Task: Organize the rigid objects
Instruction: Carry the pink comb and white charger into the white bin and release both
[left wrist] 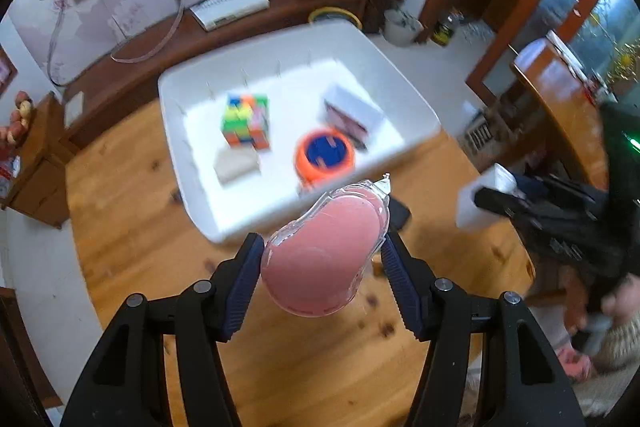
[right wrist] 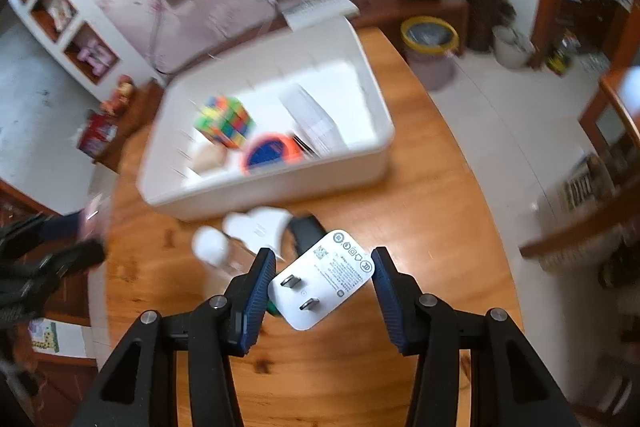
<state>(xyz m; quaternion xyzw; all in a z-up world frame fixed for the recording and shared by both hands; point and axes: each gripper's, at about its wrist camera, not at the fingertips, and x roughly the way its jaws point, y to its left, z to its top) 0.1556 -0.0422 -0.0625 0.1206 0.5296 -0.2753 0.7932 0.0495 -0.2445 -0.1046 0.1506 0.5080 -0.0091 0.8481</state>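
the left hand-held gripper (left wrist: 322,269) is closed on a pink tape roller (left wrist: 326,251) with a clear shell. its two blue pads (left wrist: 245,283) press on the two sides of the roller, and the roller sticks up out of the jaws. it looks light and hard, and the clear shell looks smooth, so it could slip or twist. holding it across the wide round part, as now, seems best. the thin clear tip at the top looks easy to snap, so that is no place to grab.

the right hand-held gripper (right wrist: 323,285) has a white plug block (right wrist: 322,285) between its pads, with two metal pins facing the camera. the left pad touches the block; at the right pad i cannot tell if there is a tiny gap, but the block hangs above the surface (right wrist: 420,211), so it looks held. the block is stiff, small and a bit heavier for its size, with smooth flat sides. the flat sides are good to squeeze, not the pins.

ahead of both hand-held grippers stands a white bin (left wrist: 192,155). in it lie a colour cube (left wrist: 246,121), an orange and blue round thing (left wrist: 324,155) and a small box (left wrist: 350,111). both held things look ready to go in there.
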